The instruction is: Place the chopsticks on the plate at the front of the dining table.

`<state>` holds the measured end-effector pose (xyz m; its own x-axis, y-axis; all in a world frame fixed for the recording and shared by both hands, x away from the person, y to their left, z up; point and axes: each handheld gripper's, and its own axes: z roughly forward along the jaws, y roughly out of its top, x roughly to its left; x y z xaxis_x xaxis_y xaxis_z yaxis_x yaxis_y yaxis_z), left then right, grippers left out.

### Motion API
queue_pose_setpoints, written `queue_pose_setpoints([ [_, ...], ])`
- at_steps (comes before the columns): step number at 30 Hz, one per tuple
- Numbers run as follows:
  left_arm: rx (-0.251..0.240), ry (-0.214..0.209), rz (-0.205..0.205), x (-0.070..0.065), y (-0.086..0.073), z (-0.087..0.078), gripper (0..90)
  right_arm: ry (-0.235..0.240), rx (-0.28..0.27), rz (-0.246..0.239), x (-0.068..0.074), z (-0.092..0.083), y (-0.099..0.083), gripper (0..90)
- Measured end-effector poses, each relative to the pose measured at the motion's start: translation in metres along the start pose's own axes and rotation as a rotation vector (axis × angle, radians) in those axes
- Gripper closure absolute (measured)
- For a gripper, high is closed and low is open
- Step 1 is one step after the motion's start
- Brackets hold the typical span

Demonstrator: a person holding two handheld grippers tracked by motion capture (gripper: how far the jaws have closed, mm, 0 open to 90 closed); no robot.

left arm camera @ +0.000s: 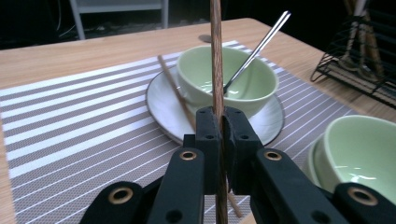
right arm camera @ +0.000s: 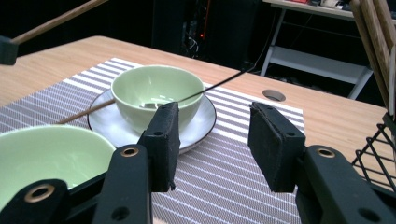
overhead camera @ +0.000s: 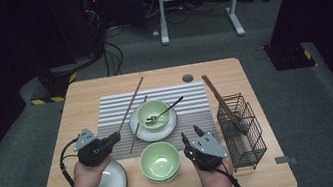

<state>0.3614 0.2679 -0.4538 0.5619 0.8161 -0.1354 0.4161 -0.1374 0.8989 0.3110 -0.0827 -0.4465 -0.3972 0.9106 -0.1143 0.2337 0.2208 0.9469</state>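
- Left gripper (left arm camera: 219, 123) is clamped on one chopstick (left arm camera: 216, 56); jaws pinch it low on the shaft, most of the stick running out ahead over the mat (overhead camera: 190, 95).
- From the high view I hold it above the mat's left part, tip aimed toward the table's far edge.
- Second chopstick (overhead camera: 135, 134) lies on the mat, leaning against the left rim of the saucer (overhead camera: 139, 130) under the far bowl (overhead camera: 153, 113).
- Right gripper (right arm camera: 212, 144) has its jaws apart, nothing between them; it hovers just right of the near bowl (overhead camera: 160, 159), facing the far bowl and its spoon (overhead camera: 167, 109).
- Wire rack (overhead camera: 241, 129) at the right edge already holds sticks; I judge that's the destination.
- Doing it well: keep the left grip firm, swing the long end clear of the spoon handle, cross above both bowls.
- Lower the stick tip-first into a rack cell; which cell is free I can't quite tell from here.
- Keep the right claw out of the swing path.
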Motion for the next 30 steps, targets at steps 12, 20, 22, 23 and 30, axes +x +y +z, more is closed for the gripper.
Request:
queue_pose_setpoints([
  [12,0.067,0.044,-0.015,0.012,-0.002,0.013,84.9,-0.028,0.004,-0.019,0.004,0.0,-0.021,51.1],
  [20,0.111,0.062,-0.016,0.017,-0.002,0.021,85.0,-0.027,0.022,-0.016,0.0,0.002,-0.031,48.3],
  [22,0.124,0.068,-0.011,0.016,-0.002,0.024,85.0,-0.024,0.02,-0.02,0.0,0.002,-0.031,47.5],
  [23,0.129,0.071,-0.009,0.016,-0.002,0.025,84.9,-0.02,0.019,-0.021,0.001,0.002,-0.031,47.2],
  [30,0.163,0.09,-0.01,0.016,-0.001,0.031,85.0,-0.009,0.011,-0.019,0.001,0.001,-0.031,45.8],
])
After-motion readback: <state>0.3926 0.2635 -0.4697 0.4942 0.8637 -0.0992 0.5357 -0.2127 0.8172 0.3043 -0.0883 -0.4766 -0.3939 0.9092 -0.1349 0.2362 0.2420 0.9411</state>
